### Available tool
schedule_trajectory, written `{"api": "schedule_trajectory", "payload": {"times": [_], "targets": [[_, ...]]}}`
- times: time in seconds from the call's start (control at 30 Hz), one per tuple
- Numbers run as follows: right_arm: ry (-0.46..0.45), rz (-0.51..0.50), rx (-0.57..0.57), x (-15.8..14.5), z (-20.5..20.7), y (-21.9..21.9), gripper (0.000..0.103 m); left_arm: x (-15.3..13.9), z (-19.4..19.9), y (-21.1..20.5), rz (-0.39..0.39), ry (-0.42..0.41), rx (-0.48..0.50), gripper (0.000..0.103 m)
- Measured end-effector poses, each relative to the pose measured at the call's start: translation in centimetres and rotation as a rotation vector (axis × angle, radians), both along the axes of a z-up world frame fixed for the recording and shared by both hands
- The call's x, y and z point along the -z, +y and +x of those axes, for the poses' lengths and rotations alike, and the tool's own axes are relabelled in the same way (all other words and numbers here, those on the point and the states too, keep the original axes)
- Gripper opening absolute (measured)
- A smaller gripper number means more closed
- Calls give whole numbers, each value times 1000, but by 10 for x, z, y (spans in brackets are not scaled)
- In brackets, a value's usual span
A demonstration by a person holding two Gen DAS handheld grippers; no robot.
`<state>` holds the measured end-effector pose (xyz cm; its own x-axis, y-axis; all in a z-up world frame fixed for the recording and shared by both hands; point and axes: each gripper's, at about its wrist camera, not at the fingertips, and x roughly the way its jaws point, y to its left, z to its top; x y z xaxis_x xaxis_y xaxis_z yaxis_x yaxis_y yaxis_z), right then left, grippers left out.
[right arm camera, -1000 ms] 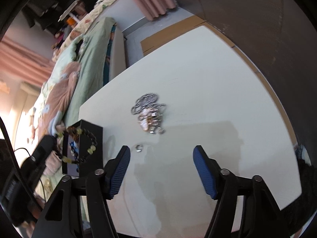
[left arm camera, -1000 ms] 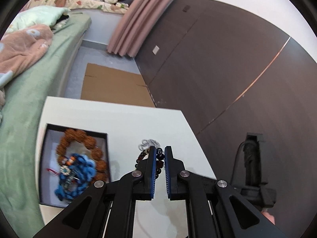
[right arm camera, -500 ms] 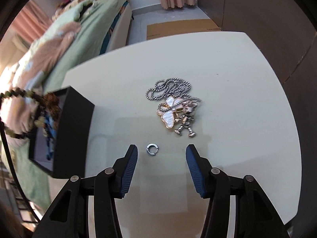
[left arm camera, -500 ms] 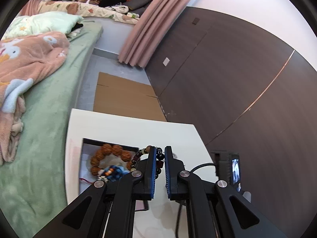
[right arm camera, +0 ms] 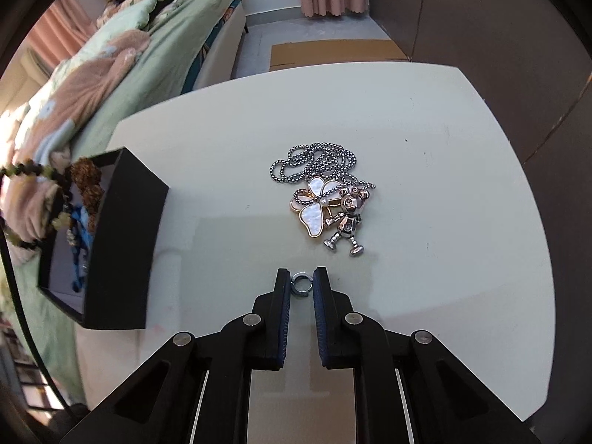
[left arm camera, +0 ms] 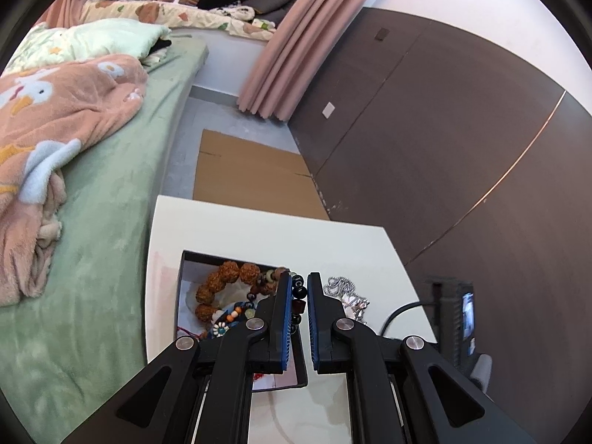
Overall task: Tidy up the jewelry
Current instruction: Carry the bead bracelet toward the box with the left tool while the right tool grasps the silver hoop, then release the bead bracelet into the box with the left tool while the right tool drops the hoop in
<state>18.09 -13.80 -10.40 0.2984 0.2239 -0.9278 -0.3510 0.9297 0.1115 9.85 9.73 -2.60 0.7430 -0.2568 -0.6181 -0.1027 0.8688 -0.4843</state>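
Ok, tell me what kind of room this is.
Most likely a bedroom: a bed with a blanket, pink curtains, and a white table holding jewelry.

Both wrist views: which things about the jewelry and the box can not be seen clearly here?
- Left wrist view: the left gripper hides most of the dark bead bracelet and part of the box.
- Right wrist view: the box's wall hides its floor; the bracelet is cut off by the left edge.
- Right wrist view: the ring sits between the right gripper's pads; contact is too small to tell.
- The chain is tangled, so its clasp is hidden.
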Motion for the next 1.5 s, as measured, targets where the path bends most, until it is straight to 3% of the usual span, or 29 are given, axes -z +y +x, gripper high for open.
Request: {"api": "schedule_trajectory", "payload": {"times": [0.3, 0.47, 0.53, 0.6, 0.67, 1.0, 1.2, 1.23, 1.33, 1.5], "targets": [[75, 278, 35, -17, 5, -32, 14, 11, 6, -8, 39, 61, -22, 8], [96, 360, 42, -19, 3, -37, 14, 18, 8, -5, 18, 125, -33, 9], [85, 372, 39, -22, 0, -38, 14, 20, 7, -2, 20, 138, -44, 15], [81, 396, 35, -26, 0, -35, 14, 20, 5, 2, 17, 135, -62, 45], [71, 429, 22, -30, -1, -29, 14, 16, 0, 7, 16, 115, -92, 59], [-24, 581, -108, -60, -21, 14, 14, 3, -16, 32, -1, 73, -213, 59], [-28, 682, -205, -69, -33, 47, 14, 2, -19, 43, -14, 63, -261, 59], [-14, 685, -221, -68, -35, 53, 17, 2, -19, 45, -17, 64, -267, 59], [41, 652, -223, -60, -33, 63, 59, 4, -18, 49, -25, 70, -274, 59], [12, 624, -136, -57, -27, 37, 62, 5, -17, 48, -35, 74, -268, 59]]}}
